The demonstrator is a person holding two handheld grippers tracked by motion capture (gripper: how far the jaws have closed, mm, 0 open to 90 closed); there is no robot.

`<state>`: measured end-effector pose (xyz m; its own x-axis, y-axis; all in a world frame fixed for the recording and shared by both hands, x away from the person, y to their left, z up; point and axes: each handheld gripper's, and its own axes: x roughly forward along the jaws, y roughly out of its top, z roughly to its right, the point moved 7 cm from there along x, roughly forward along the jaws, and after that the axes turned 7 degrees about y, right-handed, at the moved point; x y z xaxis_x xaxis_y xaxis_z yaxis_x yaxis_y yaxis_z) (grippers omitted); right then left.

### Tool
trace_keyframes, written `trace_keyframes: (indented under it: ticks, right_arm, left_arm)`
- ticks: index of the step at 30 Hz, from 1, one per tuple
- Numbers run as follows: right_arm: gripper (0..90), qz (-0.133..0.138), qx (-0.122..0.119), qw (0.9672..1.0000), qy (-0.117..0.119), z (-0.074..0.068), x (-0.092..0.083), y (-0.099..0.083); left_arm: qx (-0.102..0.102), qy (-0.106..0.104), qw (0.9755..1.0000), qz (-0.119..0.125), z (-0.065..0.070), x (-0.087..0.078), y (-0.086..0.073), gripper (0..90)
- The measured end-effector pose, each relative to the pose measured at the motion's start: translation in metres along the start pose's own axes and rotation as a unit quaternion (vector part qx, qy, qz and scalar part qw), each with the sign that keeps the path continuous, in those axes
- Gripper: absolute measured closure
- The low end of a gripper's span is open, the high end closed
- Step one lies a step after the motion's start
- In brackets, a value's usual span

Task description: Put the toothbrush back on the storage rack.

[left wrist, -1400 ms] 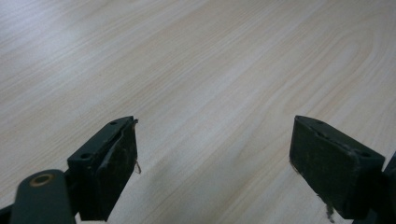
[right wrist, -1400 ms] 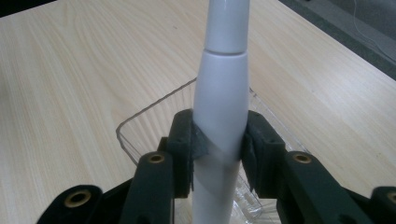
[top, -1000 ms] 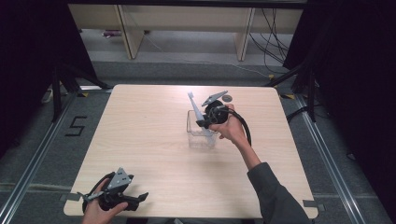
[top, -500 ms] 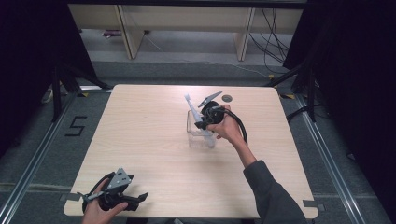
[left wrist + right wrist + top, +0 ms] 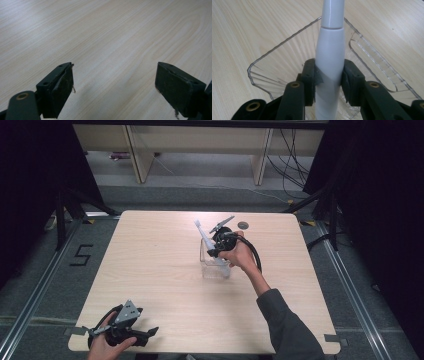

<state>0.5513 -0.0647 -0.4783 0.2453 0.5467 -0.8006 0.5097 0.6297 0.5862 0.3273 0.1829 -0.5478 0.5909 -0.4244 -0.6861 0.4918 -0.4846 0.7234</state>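
Observation:
A white electric toothbrush point(image 5: 204, 236) leans tilted in a clear plastic container point(image 5: 212, 266) near the middle of the table, its head pointing up and to the far left. My right gripper point(image 5: 216, 248) is shut on the toothbrush's handle above the container. In the right gripper view, both pads point(image 5: 310, 75) press the white handle point(image 5: 330, 50) inside the ribbed clear container point(image 5: 274, 52). My left gripper point(image 5: 146, 336) rests at the table's front left corner, held by a hand. Its jaws stand wide apart over bare wood, so the left gripper point(image 5: 115, 85) is open with nothing between its fingers.
A small dark round disc point(image 5: 243, 225) lies on the light wooden table point(image 5: 150, 270) just beyond the right hand. Shelving legs and cables stand past the far edge. A floor marking "5" point(image 5: 82, 255) lies left of the table.
The right gripper has shifted slightly to the left with the toothbrush, still over the container. The left gripper has stayed put.

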Motion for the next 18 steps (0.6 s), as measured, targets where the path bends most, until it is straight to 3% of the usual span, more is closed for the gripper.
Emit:
trace_keyframes:
  ticks: [3,4,5,9,10,11,13,14,18]
  right_arm:
    - [66.7,0.004,-0.011,0.9999,-0.002,0.0018,0.0012,0.0013]
    - [66.6,-0.004,0.005,1.0,-0.004,0.0002,0.0013,0.0003]
    - [66.6,0.002,-0.005,1.0,-0.005,0.0015,0.0026,0.0016]
    - [66.5,0.005,-0.008,1.0,-0.002,0.0026,0.0051,0.0025]
    - [66.3,-0.011,0.03,0.9995,-0.008,-0.0009,0.0034,0.0]
    - [66.2,-0.01,0.033,0.9993,-0.014,0.0,0.0041,0.0001]
    - [65.7,-0.008,0.027,0.9996,-0.01,-0.0001,0.0044,0.0008]
    - [62.6,0.007,0.002,1.0,-0.005,0.0017,0.0049,0.0035]
    - [60.1,0.018,0.0,0.9998,-0.009,-0.0006,-0.0028,0.005]
  left_arm:
    - [0.005,-0.001,1.0,-0.004,0.0008,-0.0005,-0.0014,14.8]
    - [0.0,0.0,1.0,-0.001,-0.0001,-0.0003,-0.0009,14.8]
    - [0.0,0.0,1.0,-0.001,-0.0004,0.0,-0.0004,14.8]
    - [0.003,-0.006,1.0,-0.004,0.0008,0.0002,-0.0016,14.8]
    - [-0.002,-0.007,1.0,0.0,0.0015,0.0001,-0.0008,14.8]
    - [0.001,-0.005,1.0,0.002,0.0006,0.0005,-0.0002,14.8]
    - [0.0,-0.003,1.0,0.002,0.0005,0.001,-0.0002,14.8]
    - [0.002,-0.007,1.0,-0.002,0.0011,-0.0002,-0.0016,14.8]
    - [0.0,-0.002,1.0,0.0,0.0004,-0.0001,-0.0003,14.8]
